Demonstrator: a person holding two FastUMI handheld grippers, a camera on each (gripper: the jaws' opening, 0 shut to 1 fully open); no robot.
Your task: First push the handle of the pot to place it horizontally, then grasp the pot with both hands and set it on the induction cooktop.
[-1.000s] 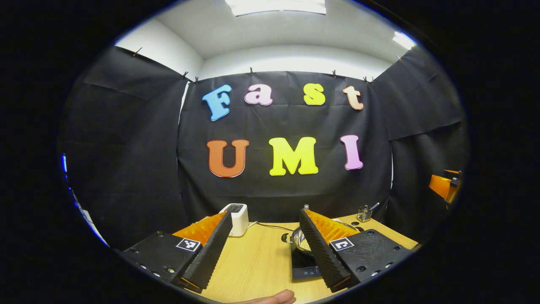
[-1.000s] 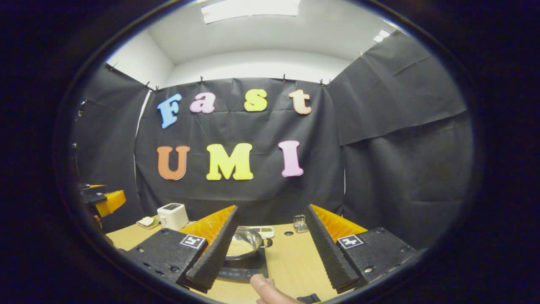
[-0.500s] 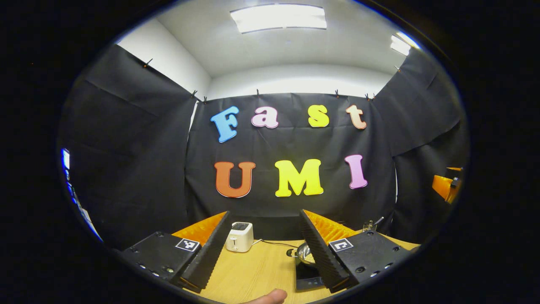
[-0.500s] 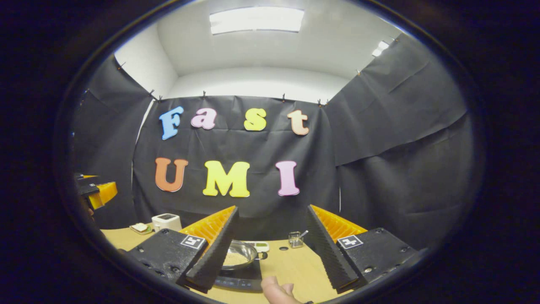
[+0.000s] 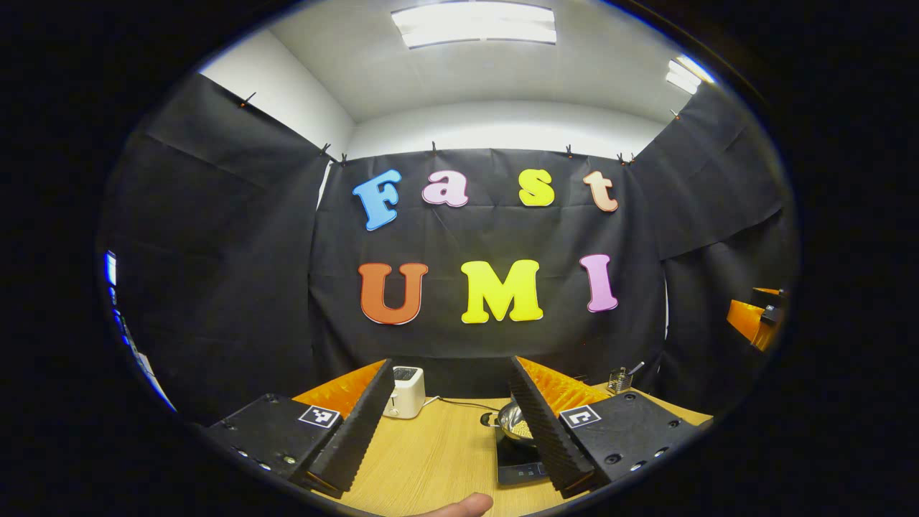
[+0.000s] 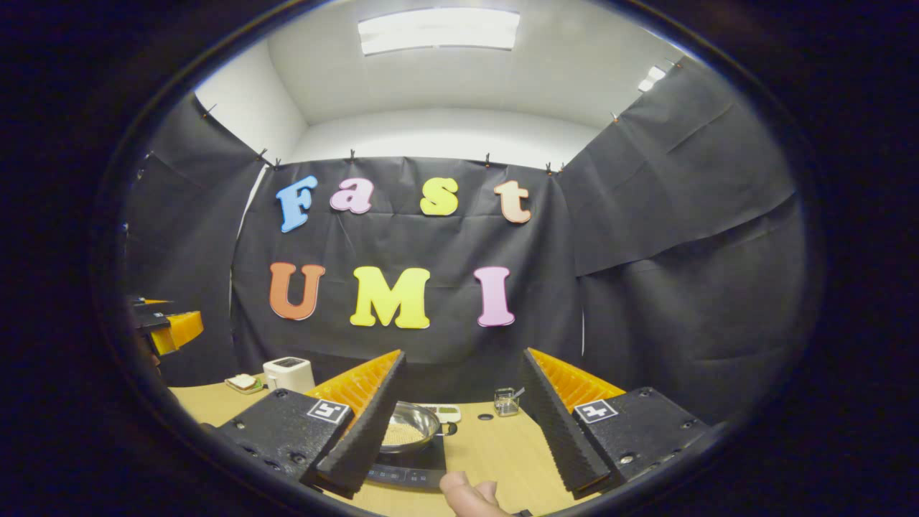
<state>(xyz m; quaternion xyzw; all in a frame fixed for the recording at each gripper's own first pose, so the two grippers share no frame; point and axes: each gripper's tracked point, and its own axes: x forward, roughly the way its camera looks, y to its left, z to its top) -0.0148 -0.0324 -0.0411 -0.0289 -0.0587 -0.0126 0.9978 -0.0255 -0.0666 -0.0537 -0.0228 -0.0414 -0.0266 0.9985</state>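
With the shallow round steel pot (image 6: pixel 411 426) already resting on the flat black induction cooktop (image 6: pixel 413 470) on the light wooden table (image 5: pixel 438 452), the placing step appears, judged from how things lie, to be complete, and little seems left beyond drawing both tools clear. In the right gripper view the pot, which holds a pale granular filling, lies to the left of centre, partly behind that gripper's left finger, with one small dark handle (image 6: pixel 450 429) showing at its right rim; whether the handles lie horizontal cannot be told at this size. The right gripper (image 6: pixel 459 420) is raised and set back on the near side of the cooktop, its fingers spread wide and holding nothing. The left gripper (image 5: pixel 451 420) is likewise spread and empty; in its view the pot sits at right, half hidden by its right finger. A white toaster (image 5: pixel 404 391) stands at the far left of the table, and a small clear container (image 6: pixel 505 401) stands far right of the pot, well apart from it.
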